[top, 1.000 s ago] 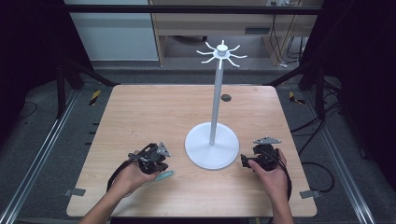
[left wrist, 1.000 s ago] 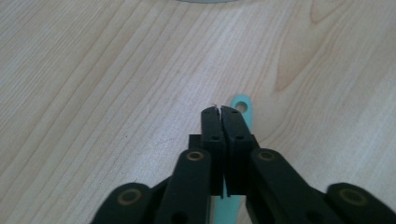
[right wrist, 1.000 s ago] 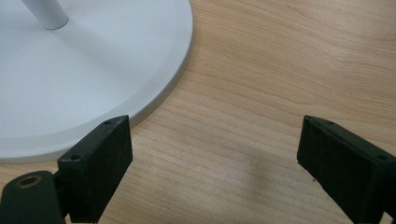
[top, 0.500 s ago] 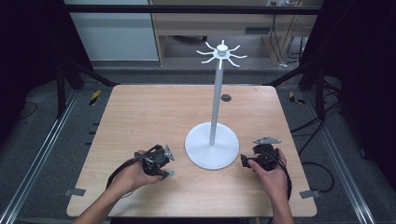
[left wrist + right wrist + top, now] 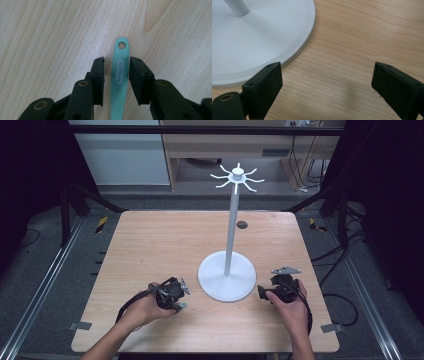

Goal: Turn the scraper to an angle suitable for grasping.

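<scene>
Since a second ago your left tool (image 5: 172, 296) is sitting a little lower and closer to the turquoise handle (image 5: 120, 72) it is working on, while your right hand is staying where it was.

Going from largest to smallest: the table (image 5: 165, 245) is carrying a white hook stand (image 5: 227, 279) just past its middle, towards five o'clock, with its round base between your two hands and its ring of hooks bare at the top of the pole. Your left tool is at seven o'clock of that base, your right tool (image 5: 280, 287) at three o'clock of it.

As a judgement, you are only beginning: the handle is lying flat on the table, not yet lifted, so the grasp, the carry and the hanging by its end hole are all remaining.

In the left gripper view the jaws are standing narrowly apart on either side of the handle, the right one touching or nearly touching it, the left one showing a thin gap; they are not yet pinching. Your right tool is spread wide, holding nothing, hovering beside the rim of the base.
</scene>
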The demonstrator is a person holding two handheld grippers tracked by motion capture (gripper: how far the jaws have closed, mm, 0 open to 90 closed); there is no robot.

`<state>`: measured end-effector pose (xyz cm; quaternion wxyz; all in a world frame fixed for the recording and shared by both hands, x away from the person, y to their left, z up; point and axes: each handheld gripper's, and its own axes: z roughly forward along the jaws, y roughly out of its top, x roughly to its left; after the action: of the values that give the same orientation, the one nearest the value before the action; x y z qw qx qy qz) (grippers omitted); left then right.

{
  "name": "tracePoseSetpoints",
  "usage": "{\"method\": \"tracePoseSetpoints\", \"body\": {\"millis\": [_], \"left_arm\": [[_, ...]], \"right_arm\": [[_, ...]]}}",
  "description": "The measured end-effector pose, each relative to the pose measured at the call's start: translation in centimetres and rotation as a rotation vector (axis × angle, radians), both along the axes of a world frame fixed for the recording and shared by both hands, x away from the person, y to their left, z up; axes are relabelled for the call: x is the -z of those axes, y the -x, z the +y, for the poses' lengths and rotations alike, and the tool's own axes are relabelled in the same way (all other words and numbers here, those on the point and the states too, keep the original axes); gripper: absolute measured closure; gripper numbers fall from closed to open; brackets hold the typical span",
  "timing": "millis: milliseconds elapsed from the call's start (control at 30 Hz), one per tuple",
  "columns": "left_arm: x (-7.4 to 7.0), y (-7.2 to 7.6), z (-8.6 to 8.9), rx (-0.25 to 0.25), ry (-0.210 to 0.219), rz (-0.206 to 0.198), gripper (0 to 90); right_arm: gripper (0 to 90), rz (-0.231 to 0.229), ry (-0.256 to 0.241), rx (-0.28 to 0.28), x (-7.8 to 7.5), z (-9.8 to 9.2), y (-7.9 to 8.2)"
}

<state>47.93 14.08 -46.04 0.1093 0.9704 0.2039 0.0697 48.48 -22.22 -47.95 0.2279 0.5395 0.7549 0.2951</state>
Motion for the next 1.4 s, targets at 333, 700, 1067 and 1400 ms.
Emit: {"method": "tracePoseSetpoints", "body": {"millis": [333, 700, 1067, 1400], "left_arm": [[0.4, 0.0, -0.4, 0.005, -0.007, 0.007, 72.7], [-0.4, 0.2, 0.1, -0.004, 0.031, -0.010, 73.8], [-5.5, 1.3, 2.6, -0.055, 0.229, -0.130, 74.1], [-9.0, 1.8, 4.1, -0.084, 0.332, -0.208, 74.2]], "right_arm": [[10.0, -0.001, 0.000, 0.000, 0.0, 0.0, 0.0], [10.0, -0.001, 0.001, 0.000, 0.0, 0.0, 0.0], [10.0, -0.001, 0.011, -0.004, 0.1, 0.0, 0.0], [10.0, 0.004, 0.015, -0.002, 0.1, 0.1, -0.1]]}}
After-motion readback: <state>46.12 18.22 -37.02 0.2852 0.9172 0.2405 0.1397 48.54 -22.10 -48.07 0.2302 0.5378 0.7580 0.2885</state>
